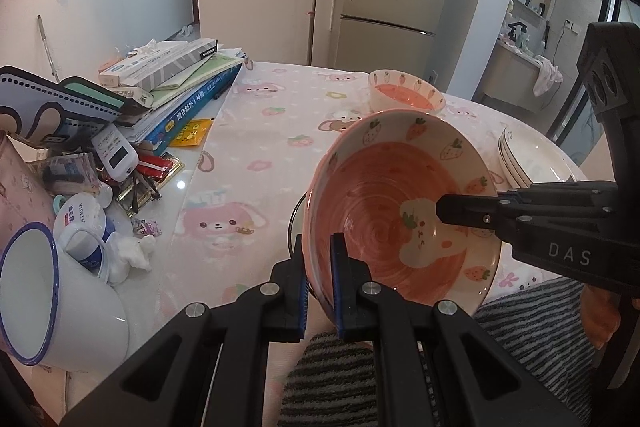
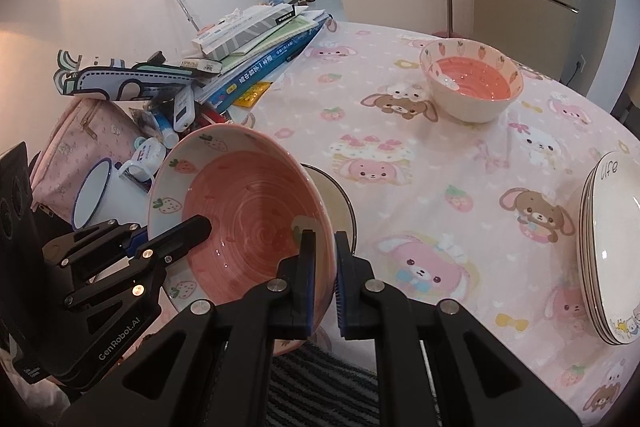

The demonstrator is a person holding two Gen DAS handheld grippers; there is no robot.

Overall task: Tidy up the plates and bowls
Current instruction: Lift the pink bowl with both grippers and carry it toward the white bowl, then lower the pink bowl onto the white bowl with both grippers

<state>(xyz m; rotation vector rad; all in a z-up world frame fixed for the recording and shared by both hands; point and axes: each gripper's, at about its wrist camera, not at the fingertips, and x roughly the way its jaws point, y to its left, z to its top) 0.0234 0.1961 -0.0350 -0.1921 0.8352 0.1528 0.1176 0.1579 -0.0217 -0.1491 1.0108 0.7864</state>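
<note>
Gripping big pink strawberry bowl (image 1: 384,211) by opposite rim edges w/ both tools: left gripper (image 1: 318,281) clenched on near-left rim, right gripper (image 2: 322,281) clenched on right rim. Holding bowl tilted at near edge of table (image 2: 460,195), over pink bunny cloth and partly covering dark-rimmed dish (image 2: 338,205). Sitting far: smaller matching bowl (image 2: 470,85). Resting right: stack of white plates (image 2: 612,247). Crowding left: books, mug (image 1: 44,291).
</note>
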